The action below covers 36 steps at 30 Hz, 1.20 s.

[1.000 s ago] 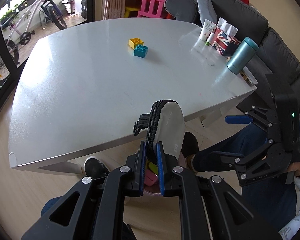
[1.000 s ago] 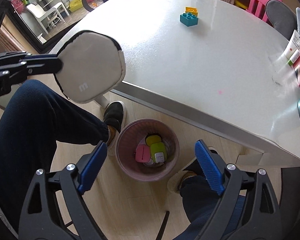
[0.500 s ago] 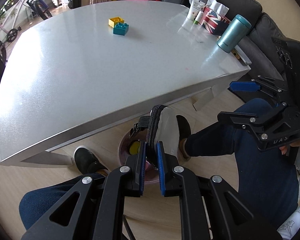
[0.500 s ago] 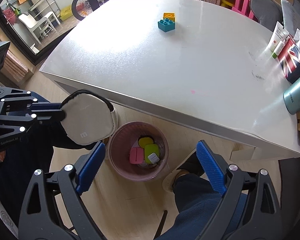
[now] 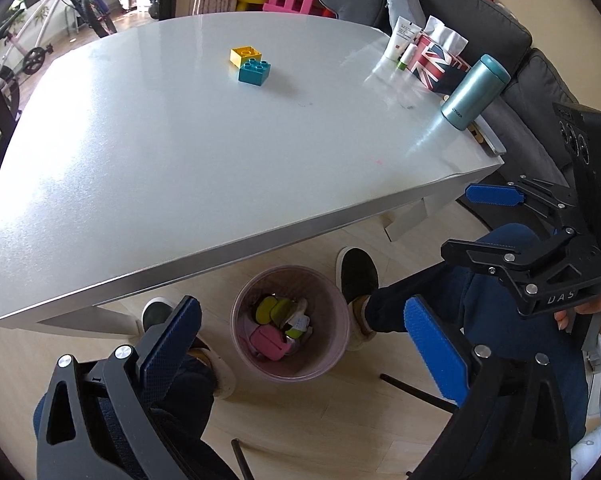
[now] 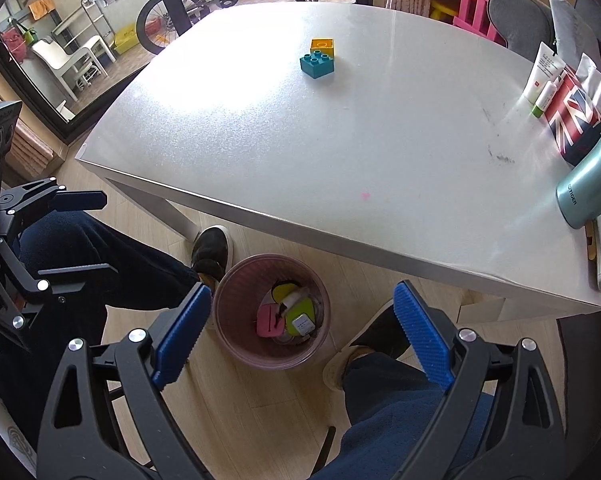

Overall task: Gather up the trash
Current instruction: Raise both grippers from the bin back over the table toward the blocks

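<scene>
Left hand-held gripper (image 5: 300, 340): released, jaws spread wide and empty, poised directly above the pink bin (image 5: 290, 326) on the floor. A second earlier these jaws were clenched on a flat white pouch; half a second earlier the pouch hung just over the bin; it had since left the jaws, and is judged to have dropped among the pink and yellow-green trash (image 5: 274, 326) below, though it could not be picked out there. Ahead of the gripper, on the worktop (image 5: 180, 160), a yellow brick (image 5: 244, 56) touched a teal brick (image 5: 254, 73). Right hand-held gripper (image 6: 300, 336): likewise released and empty, the bin just ahead of and between its jaws. By this judgement, one deposit was complete; the bricks were probably next.
</scene>
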Motion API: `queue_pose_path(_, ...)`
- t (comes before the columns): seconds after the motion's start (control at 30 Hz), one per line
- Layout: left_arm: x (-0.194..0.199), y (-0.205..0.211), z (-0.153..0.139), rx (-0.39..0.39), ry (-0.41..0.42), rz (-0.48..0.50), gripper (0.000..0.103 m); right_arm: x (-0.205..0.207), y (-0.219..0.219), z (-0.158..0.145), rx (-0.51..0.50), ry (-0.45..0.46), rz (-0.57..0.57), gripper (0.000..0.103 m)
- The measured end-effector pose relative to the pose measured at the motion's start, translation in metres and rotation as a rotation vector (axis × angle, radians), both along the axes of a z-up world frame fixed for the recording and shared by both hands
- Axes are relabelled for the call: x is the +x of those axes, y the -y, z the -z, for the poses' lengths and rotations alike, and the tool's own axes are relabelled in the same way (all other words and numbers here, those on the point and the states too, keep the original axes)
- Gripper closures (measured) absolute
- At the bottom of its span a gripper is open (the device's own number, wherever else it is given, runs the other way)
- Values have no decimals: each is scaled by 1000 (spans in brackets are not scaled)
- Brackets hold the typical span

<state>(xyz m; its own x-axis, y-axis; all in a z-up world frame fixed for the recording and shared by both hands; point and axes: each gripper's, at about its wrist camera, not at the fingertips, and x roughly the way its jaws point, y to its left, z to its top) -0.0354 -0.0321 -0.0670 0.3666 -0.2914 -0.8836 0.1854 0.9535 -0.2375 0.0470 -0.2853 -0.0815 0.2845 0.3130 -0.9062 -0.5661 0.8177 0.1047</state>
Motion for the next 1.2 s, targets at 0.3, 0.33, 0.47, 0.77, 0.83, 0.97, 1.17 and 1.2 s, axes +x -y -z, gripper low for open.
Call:
queue_pose_path(0.3,5,-14,-9,2,21,-43,6,4,-8,-3,13,3,-6,8)
queue_pose_path(0.33,6,-18,-12,2,28,-52,6,6,-9,-4,16,6,-7,7)
queue_pose_path(0.47,15,-33,-20,-2,53,-91,6,19,-17,-9,22,21,-11,6)
queue_pose_path(0.77,35,-54,-31,-3,92,-131,6,80,-54,-12,21,64,-59,6)
queue_pose_path(0.83,39,-56,-32,-1,97,-137,6,95,-64,-13,22,69,-71,6)
queue_pose_path(0.97,51,-57,-31,21,102,-134,6,119,-83,-12,22,85,-98,6)
queue_pose_path(1.17,70,-59,-29,20,102,-128,6,152,-104,-3,25,81,-123,6)
queue_pose_path(1.2,73,-59,-29,21,102,-127,6,156,-107,0,23,79,-128,6)
